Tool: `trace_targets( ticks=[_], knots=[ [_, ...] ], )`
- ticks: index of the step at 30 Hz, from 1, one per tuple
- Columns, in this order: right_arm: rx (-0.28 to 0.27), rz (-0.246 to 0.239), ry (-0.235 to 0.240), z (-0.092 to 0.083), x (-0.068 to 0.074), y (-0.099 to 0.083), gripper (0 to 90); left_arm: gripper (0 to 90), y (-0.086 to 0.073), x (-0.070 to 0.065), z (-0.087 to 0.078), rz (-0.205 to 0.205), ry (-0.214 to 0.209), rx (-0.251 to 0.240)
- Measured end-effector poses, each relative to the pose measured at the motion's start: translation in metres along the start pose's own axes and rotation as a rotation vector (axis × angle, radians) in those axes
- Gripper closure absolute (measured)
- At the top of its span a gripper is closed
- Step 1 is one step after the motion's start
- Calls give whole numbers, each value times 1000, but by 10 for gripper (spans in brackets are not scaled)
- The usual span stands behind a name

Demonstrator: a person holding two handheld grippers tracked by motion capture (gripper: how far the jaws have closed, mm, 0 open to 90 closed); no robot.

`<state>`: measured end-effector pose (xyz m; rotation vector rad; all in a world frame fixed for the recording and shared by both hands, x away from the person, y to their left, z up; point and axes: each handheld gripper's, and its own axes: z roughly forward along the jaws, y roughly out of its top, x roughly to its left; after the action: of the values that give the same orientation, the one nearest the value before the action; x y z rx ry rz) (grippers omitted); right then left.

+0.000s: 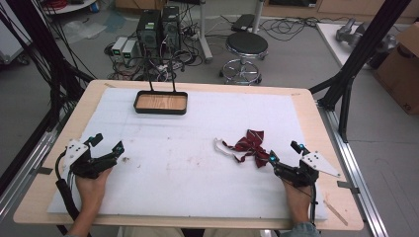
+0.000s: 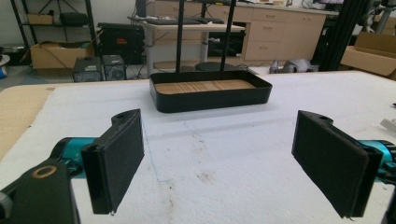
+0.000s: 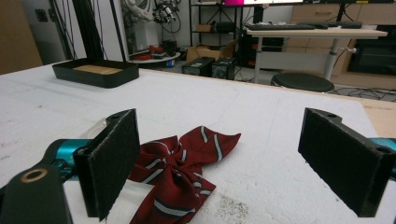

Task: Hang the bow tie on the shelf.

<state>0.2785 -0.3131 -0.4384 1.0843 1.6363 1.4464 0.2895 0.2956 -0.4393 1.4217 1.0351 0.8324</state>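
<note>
My right gripper [image 3: 224,163] stood wide open, holding nothing, beside 1 striped bow tie [image 3: 182,172]. Left gripper [image 2: 219,163] likewise, facing 1 black tray [image 2: 210,100]. Tie's long axis ran across the table.

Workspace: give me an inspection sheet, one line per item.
Surface: wooden table covered by a white foam sheet with brownish stains and crumbs.
Job's things: red striped bow tie with a white strap lies on the sheet at the right; black tray with a wooden bottom and an upright wire handle sits at the far edge, nothing in it.
Clutter: wooden stick on the table's near right corner.
Grippers: left hand-held gripper open over bare sheet; right hand-held gripper open, just beside the bow tie.
Cables: a black cable trails from each gripper.
Surroundings: stool, computer towers, floor wiring, cardboard box.
</note>
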Motion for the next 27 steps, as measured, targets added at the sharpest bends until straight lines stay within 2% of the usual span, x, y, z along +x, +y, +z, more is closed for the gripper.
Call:
trace_targets(
  ticks=[7, 20, 27],
  knots=[
    [7, 21, 5, 0, -1, 0, 120, 174, 0, -1, 0, 8, 8, -7],
    [10, 7, -6, 1, -1, -1, 120, 173, -1, -1, 0, 12, 6, -2],
    [27, 22, -21, 2, -3, -2, 119, 173, -1, -1, 1, 16, 10, 8]
  ],
)
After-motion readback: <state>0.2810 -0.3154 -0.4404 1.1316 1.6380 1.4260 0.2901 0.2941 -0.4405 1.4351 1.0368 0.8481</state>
